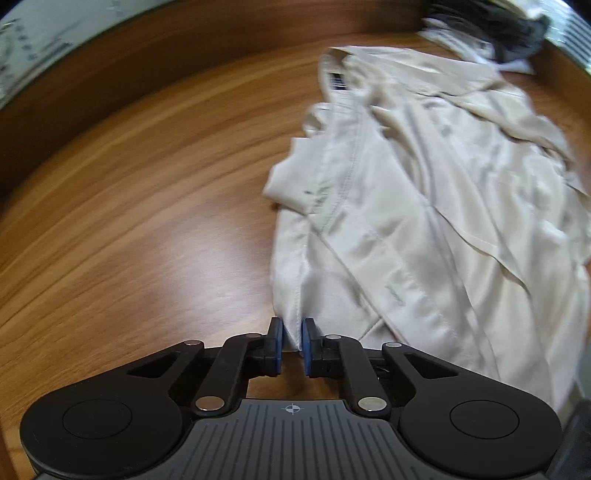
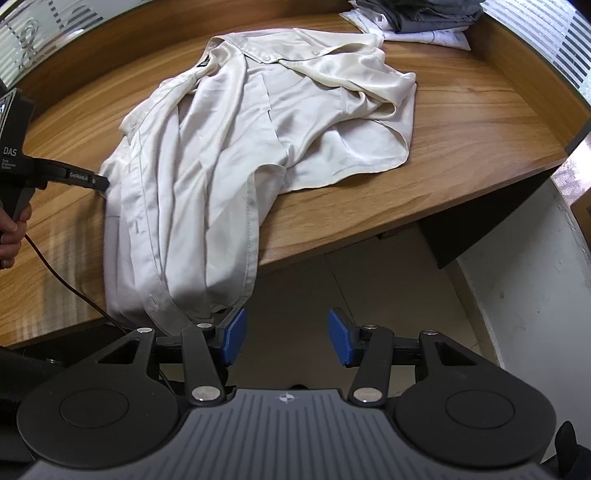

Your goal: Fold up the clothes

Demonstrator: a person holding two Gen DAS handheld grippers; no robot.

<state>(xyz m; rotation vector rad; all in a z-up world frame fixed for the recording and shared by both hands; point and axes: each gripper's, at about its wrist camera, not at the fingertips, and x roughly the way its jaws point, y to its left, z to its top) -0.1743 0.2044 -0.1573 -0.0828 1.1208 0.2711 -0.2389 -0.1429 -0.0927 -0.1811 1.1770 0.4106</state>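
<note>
The crumpled cream satin button-up shirt [image 2: 236, 155] sprawls across the wooden table [image 2: 461, 122], hem overhanging at six o'clock. Left tongs [image 1: 292, 343] pinch its edge; right tongs [image 2: 286, 341] gape empty (should grab the hem next, I'd say) for spreading.

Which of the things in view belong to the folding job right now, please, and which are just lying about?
In the job:
- cream shirt
- left gripper, shut on the shirt's edge
- right gripper, open, off the table edge

Lying about:
- pile of grey and white clothes
- wooden table
</note>
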